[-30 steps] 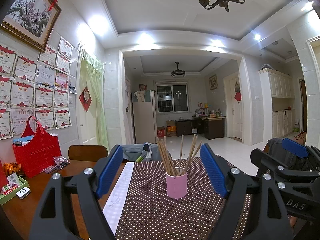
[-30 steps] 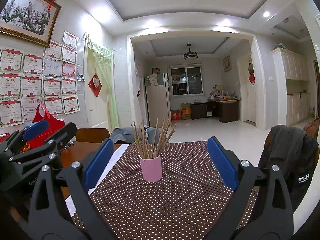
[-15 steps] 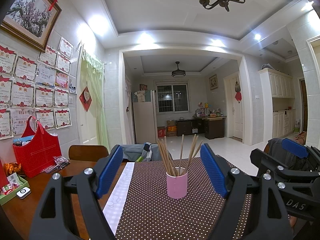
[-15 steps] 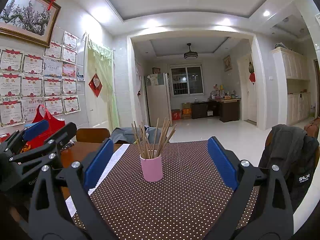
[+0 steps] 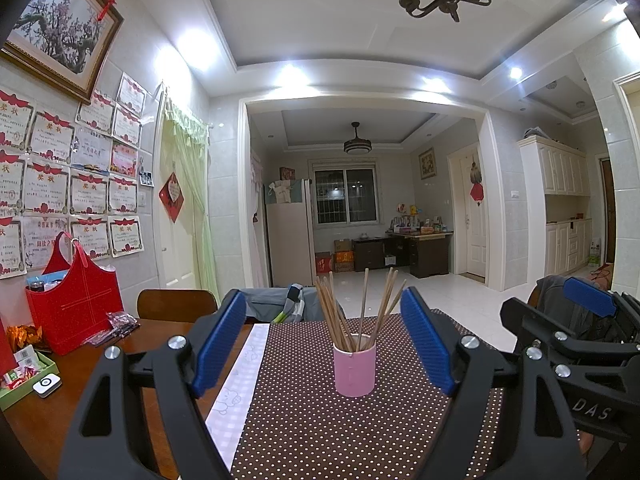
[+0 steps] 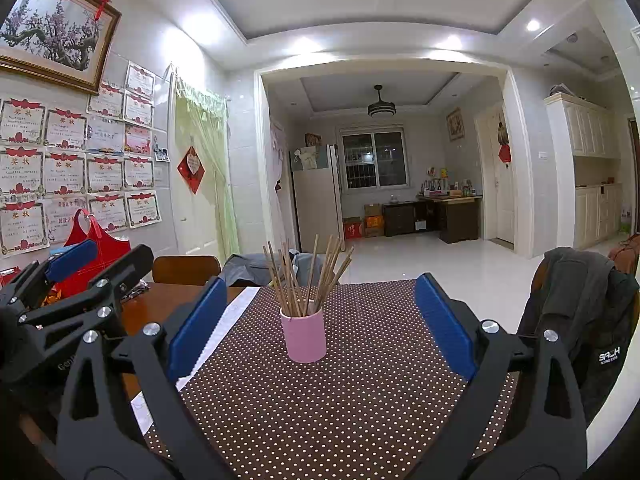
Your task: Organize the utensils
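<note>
We see one pink cup (image 5: 354, 369) ahead between our two wide-spread grippers, left (image 5: 325, 339) and right (image 6: 320, 316), both empty, holding a fan of chopsticks (image 5: 356, 309) too crowded to count.

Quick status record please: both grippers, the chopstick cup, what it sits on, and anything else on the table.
left gripper: open, empty, short of the cup
right gripper: open, empty, short of the cup
pink cup: upright on the dotted brown cloth
chopsticks: standing in the cup, fanned out
table's left side: red bag, green tray
far side: wooden chair
</note>
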`<state>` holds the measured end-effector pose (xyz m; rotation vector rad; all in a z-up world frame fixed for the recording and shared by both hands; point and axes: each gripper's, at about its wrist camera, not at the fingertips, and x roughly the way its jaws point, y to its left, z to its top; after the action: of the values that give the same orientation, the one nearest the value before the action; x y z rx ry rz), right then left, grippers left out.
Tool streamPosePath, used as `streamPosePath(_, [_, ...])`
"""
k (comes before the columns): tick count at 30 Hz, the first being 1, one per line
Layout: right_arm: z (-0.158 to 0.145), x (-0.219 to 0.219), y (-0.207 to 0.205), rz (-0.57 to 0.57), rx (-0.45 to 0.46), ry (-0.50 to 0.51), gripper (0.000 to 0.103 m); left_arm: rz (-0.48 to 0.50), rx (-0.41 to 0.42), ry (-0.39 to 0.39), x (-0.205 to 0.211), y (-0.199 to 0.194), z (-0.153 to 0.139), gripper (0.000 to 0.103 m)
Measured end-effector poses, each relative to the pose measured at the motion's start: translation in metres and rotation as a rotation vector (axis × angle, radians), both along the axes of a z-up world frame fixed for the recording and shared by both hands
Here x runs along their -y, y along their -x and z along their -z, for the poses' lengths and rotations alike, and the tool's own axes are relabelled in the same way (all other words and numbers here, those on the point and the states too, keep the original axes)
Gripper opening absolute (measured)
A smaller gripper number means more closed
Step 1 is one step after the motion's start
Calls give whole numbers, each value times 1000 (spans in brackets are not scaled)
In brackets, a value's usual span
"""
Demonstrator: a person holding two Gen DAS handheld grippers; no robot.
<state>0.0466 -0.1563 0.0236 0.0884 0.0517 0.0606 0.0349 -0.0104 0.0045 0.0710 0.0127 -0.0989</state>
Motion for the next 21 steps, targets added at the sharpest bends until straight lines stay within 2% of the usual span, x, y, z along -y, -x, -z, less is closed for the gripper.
streamPosePath(21, [0,-2,2,0,-2,-3,93,1,-4,1,-4,1,2,78])
